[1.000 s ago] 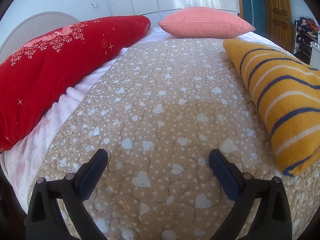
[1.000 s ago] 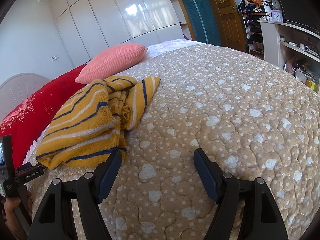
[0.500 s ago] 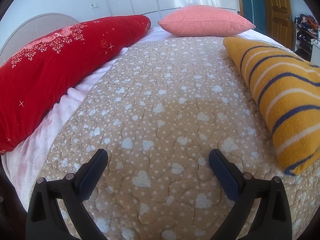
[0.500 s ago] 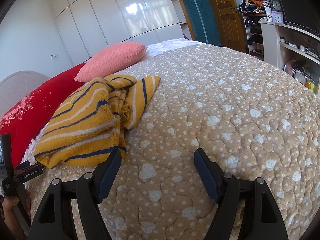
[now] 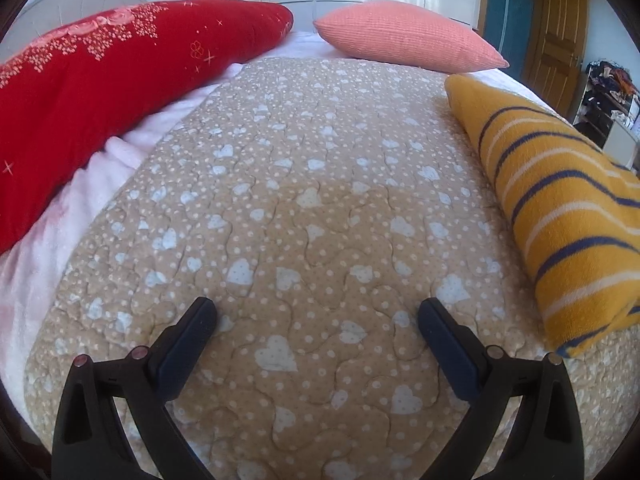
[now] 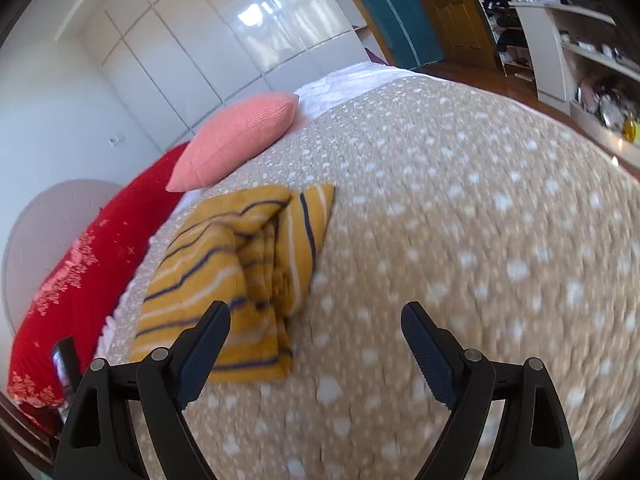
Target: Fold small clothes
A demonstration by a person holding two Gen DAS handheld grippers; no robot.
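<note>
A small mustard-yellow knit garment (image 6: 236, 276) with navy and white stripes lies bunched and partly folded on the tan heart-patterned quilt (image 6: 460, 248). It also shows at the right of the left wrist view (image 5: 560, 208). My right gripper (image 6: 316, 320) is open and empty, above the quilt just right of the garment's near end. My left gripper (image 5: 316, 316) is open and empty over bare quilt (image 5: 304, 200), with the garment off to its right.
A long red pillow (image 5: 100, 80) lies along the left side of the bed and a pink cushion (image 5: 404, 36) at the far end. A white wardrobe (image 6: 240, 40), a wooden door (image 5: 556, 36) and cluttered shelves (image 6: 580, 40) stand beyond the bed.
My right gripper has risen and tilted, with motion blur, so the garment now sits lower and nearer its left finger. My left gripper has shifted slightly; the garment looks a little closer.
</note>
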